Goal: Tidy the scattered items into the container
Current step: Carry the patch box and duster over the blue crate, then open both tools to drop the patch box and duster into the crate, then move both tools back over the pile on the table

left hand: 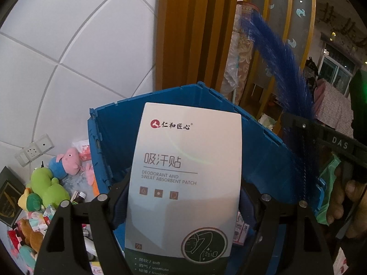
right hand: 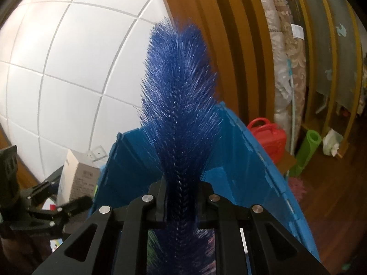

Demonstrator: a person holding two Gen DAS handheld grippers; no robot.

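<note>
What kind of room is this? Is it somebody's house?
Probably a room in a home, maybe a storage corner. Soft toys lie heaped by a white tiled wall with a socket, rolled fabric leans on wooden shelves, and the floor is wood.

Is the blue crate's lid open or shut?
Open. The blue crate shows its bare inner walls past the sweat patch box, and the right wrist view looks into it behind the blue brush.

Box (left hand: 185,178) and brush (right hand: 181,105) sit above the crate (left hand: 263,160), toys (left hand: 48,185) seemingly left.
</note>
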